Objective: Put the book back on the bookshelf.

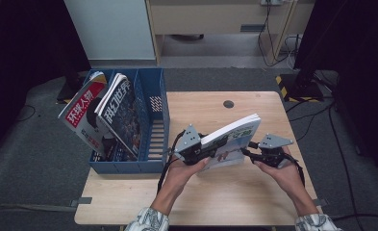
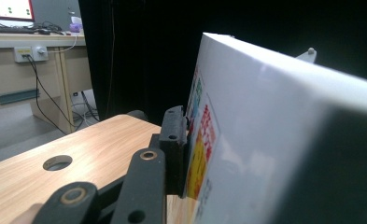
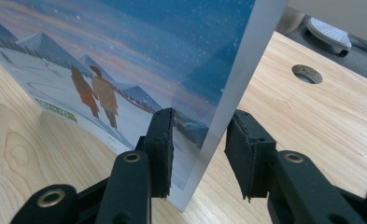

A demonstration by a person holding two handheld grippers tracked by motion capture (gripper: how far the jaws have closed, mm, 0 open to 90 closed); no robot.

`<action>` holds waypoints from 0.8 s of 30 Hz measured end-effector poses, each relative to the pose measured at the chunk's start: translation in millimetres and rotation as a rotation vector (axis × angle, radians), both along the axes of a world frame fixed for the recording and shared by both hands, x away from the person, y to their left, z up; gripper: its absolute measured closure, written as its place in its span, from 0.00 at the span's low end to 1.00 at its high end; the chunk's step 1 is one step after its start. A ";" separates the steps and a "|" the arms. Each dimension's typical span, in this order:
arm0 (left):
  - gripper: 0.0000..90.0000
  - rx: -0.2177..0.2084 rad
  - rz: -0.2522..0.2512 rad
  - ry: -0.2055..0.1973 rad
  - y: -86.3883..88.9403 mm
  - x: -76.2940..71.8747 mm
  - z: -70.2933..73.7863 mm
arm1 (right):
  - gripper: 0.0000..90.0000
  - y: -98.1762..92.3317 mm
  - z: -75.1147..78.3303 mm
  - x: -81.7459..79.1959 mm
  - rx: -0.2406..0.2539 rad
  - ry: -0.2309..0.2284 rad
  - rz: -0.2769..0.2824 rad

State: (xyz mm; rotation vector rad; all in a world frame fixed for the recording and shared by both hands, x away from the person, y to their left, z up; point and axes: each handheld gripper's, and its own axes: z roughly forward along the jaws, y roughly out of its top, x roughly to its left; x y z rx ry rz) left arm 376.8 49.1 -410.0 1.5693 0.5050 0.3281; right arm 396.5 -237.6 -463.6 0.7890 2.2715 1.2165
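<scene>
You are holding a thin white-edged magazine with a blue snowy cover (image 1: 234, 139) between your two grippers, tilted up above the middle of the light wooden table (image 1: 210, 197), its lower edge near the tabletop. In the right gripper view the cover shows two walking figures in a winter landscape with mountains, and a small green strip of print too small to read. In the left gripper view the other face carries red, yellow and green print, too slanted and blurred to make out.

Your left gripper (image 1: 210, 147) grips the magazine's left end: one black pad lies flat against the printed face, so the jaws are closed on it. Your left hand (image 1: 182, 168) cups the gripper from below, palm up, forearm coming in from the bottom edge.

Your right gripper (image 1: 250, 146) straddles the magazine's right edge. The near pad (image 3: 161, 149) touches the cover, while the far pad (image 3: 246, 154) stands a little clear of the back, so it has no firm hold. Your right hand (image 1: 283, 168) holds it level, pointing left.

On the table's left edge a blue plastic file rack (image 1: 153, 120) holds two upright magazines, one titled 环球人物 (image 1: 83, 110), one 科幻世界 (image 1: 119, 113).
</scene>
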 end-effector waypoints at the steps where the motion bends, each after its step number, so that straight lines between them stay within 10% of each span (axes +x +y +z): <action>1: 0.76 -0.006 0.001 0.005 0.3 0.6 -0.4 | 0.70 -0.3 0.0 -0.3 0.002 0.000 0.000; 24: 0.77 -0.002 0.013 -0.012 -3.2 -2.4 -1.1 | 0.55 -18.2 -15.9 -1.7 -0.036 0.087 -0.071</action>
